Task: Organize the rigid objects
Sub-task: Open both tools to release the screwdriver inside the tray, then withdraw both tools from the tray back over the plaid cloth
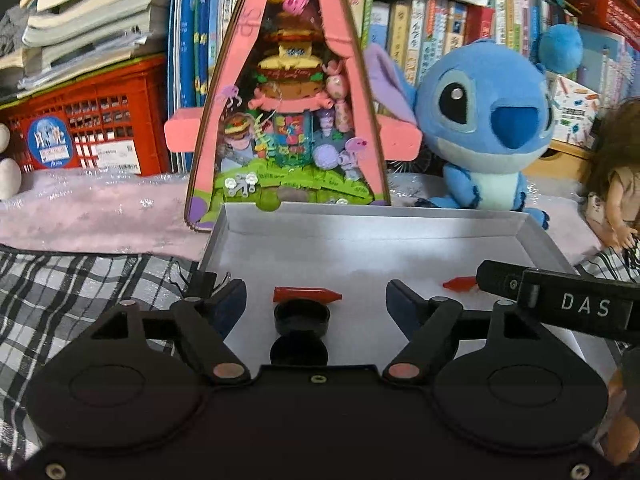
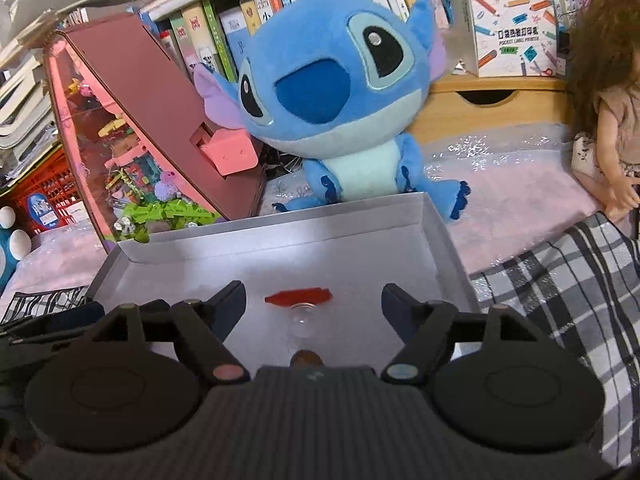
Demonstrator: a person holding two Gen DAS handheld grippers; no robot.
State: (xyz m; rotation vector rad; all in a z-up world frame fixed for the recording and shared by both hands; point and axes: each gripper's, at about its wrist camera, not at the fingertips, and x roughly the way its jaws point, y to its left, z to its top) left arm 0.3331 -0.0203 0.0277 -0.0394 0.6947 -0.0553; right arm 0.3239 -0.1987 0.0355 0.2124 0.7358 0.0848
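A shallow white tray (image 1: 360, 240) lies on the plaid cloth. In the left wrist view a red crayon-like piece (image 1: 306, 294) and a black round cap (image 1: 302, 317) lie in it, between the fingers of my open left gripper (image 1: 316, 294). A second red piece (image 1: 460, 283) lies to the right, beside the other gripper's black finger (image 1: 500, 278). In the right wrist view my right gripper (image 2: 314, 296) is open over the tray (image 2: 280, 256), with a red piece (image 2: 298, 295), a clear round piece (image 2: 302, 320) and a small brown piece (image 2: 306, 357) between its fingers.
A pink triangular toy display box (image 1: 288, 100) and a blue Stitch plush (image 1: 480, 120) stand just behind the tray. A doll (image 2: 608, 112) sits at the right. Bookshelves, a red crate (image 1: 92, 120) and a wooden box (image 2: 492, 104) line the back.
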